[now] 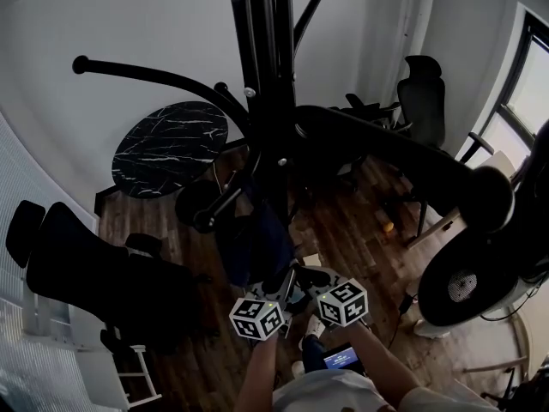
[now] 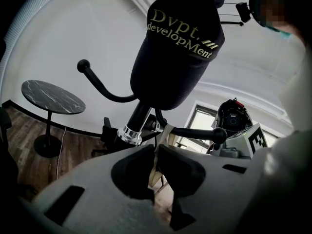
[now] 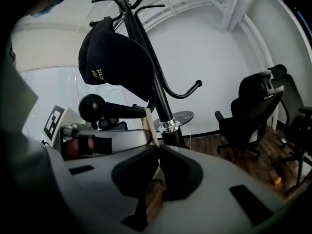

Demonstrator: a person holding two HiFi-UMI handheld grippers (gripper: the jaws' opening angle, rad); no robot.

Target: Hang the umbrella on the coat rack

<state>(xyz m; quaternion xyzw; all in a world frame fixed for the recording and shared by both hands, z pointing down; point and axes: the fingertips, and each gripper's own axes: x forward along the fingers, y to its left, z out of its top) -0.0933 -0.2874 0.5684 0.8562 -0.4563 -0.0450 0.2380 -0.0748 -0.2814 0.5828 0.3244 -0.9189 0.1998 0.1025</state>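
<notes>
The left gripper (image 2: 156, 151) has its jaws all but closed, with only a slit between them. A pale strap (image 2: 159, 140) is pinched in that slit, flat and thin like woven tape. The right gripper (image 3: 158, 150) has its jaws meeting at the tips on the same strap, which runs up toward 11 o'clock to a black rack arm (image 3: 122, 110) ending in a round ball.

In the head view the two marker cubes sit side by side at 6 o'clock. Just beyond them, toward 12 o'clock and close against the coat rack (image 1: 266, 101), hangs a dark blue folded shape that appears to be the umbrella (image 1: 253, 243) — its outline is too dim to trace.

The rack is matte black tube with curved, ball-tipped arms and a shiny metal collar (image 2: 129, 133) on the pole. A black cap (image 2: 180, 48) with gold stitched lettering hangs above. A round marble-veined table (image 1: 171, 144) stands at 10 o'clock on dark wood flooring (image 1: 360, 230), and black office chairs (image 3: 253, 111) stand at 3 o'clock.
</notes>
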